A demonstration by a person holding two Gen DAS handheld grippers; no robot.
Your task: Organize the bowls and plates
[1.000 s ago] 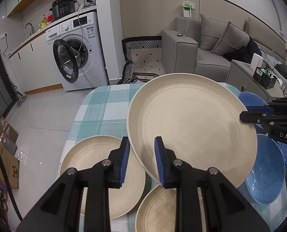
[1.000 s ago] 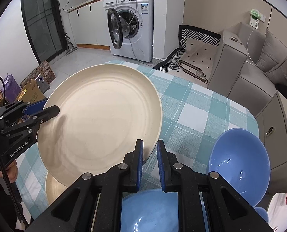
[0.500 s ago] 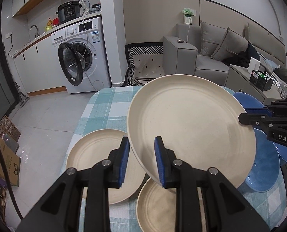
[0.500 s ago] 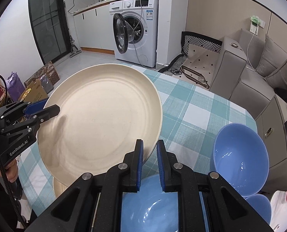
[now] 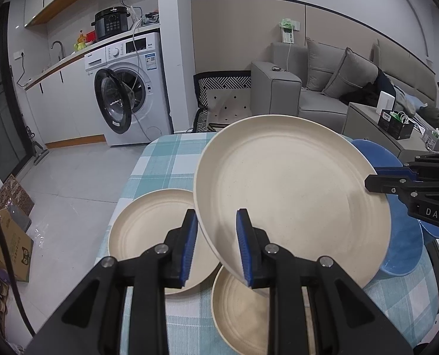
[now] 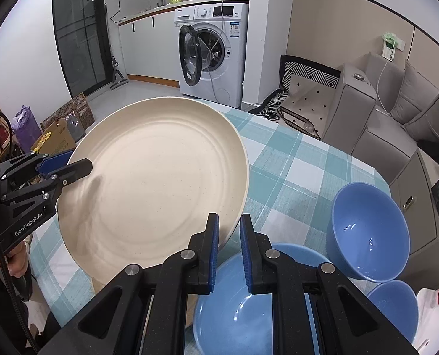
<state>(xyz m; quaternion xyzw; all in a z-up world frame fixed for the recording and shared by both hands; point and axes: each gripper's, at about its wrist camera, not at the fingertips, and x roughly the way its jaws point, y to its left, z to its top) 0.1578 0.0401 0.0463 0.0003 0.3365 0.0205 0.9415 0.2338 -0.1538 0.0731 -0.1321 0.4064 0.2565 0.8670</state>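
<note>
1. While both point steeply downward, the left claw (image 5: 215,244) and right claw (image 6: 229,250) each clamp opposite rims of the plate (image 5: 290,192).
2. It hangs tilted above the counter (image 6: 293,177), over two plates and blue bowls.

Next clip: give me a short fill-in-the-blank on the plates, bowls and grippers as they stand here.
1. The large beige plate is held above the table by ____ grippers at once.
2. The left gripper and the right gripper are shut on the plate's ____.
3. The bowls on the checked tablecloth are ____ in colour.
4. The washing machine has its door ____.

Missing words: two; rim; blue; open
</note>
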